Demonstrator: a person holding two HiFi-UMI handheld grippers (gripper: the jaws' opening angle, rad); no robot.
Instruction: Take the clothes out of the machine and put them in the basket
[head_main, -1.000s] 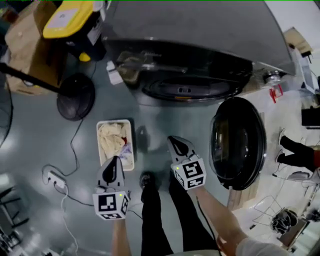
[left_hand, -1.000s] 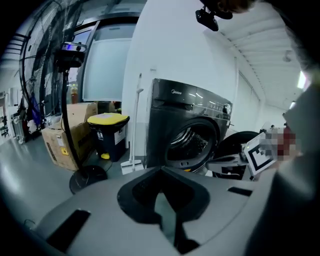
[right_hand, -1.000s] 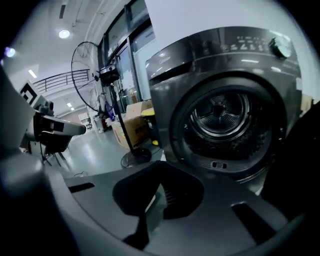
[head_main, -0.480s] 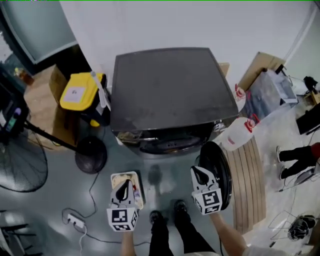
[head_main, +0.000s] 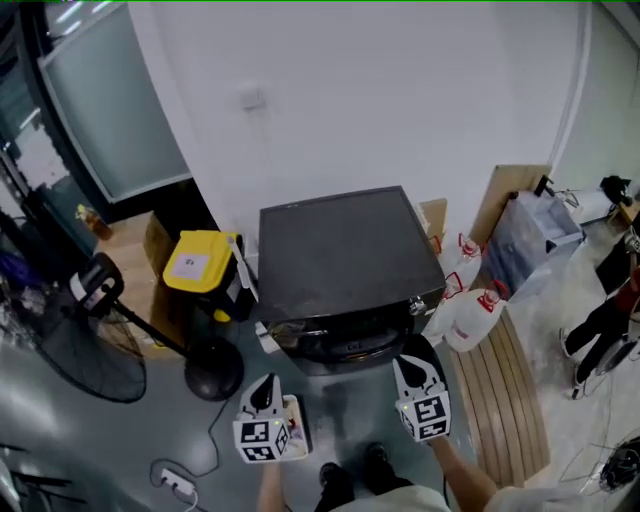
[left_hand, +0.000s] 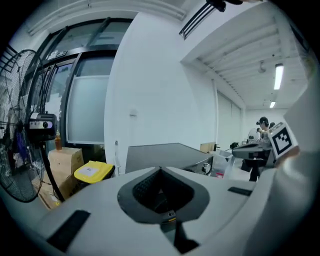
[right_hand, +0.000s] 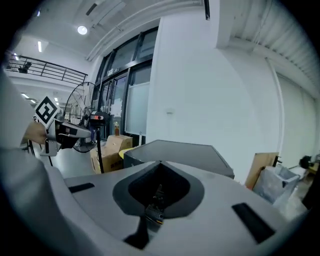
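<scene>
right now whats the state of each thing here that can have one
left gripper, shut, empty
right gripper, shut, empty
machine door, swung open
basket, on the floor, partly behind the left gripper
yellow-lidded bin, lid on

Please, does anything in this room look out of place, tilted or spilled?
Nothing looks spilled. Only a white jug right of the washing machine seems to lie tilted on the wooden boards, and a power strip lies loose on the floor.
</scene>
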